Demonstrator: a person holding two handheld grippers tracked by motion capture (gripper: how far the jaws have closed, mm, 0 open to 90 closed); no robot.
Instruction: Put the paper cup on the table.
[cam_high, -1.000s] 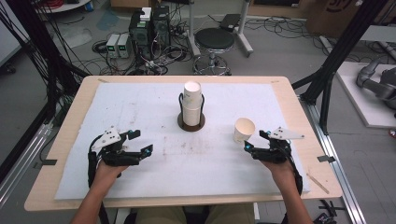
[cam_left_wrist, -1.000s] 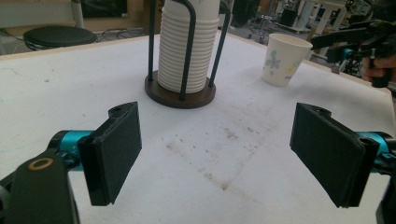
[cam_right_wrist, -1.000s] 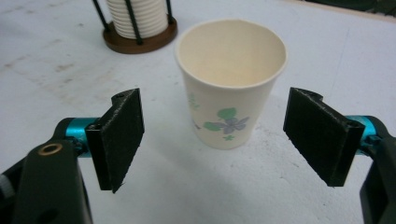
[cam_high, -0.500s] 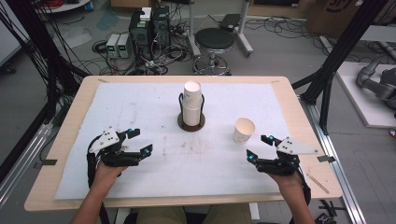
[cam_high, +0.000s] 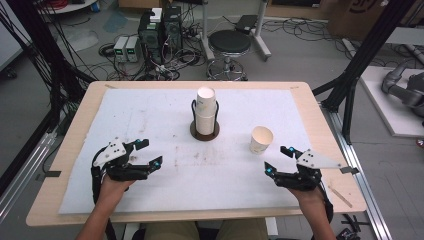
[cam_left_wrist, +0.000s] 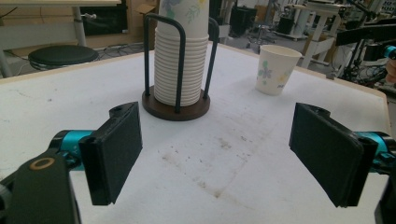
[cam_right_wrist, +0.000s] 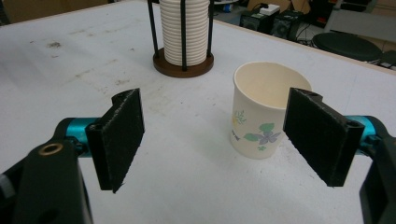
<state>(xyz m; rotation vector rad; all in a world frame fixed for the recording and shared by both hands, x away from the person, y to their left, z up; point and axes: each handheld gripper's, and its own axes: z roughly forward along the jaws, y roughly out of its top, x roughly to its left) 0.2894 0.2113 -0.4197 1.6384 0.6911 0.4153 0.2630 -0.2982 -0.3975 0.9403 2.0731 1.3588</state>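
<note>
So: loose cup sits at eleven o'clock from my right claw.

Left to right: my left claw (cam_high: 148, 154), jaws apart and empty, lies well off; the cup stack (cam_high: 205, 111) stands at centre; the paper cup (cam_high: 261, 139) stands upright just beyond my right claw (cam_high: 278, 159), jaws apart, nearer.

- The white mat (cam_high: 150, 125) in front of me covers most of my wooden table (cam_high: 320, 120) and carries brownish stains near its middle.
- Past the far edge I see a round black stool (cam_high: 229, 42).
- Left of the stool, electronics boxes (cam_high: 160, 30) sit among tangled cables on the floor.
- A black frame post (cam_high: 367, 50) leans at my right.
</note>
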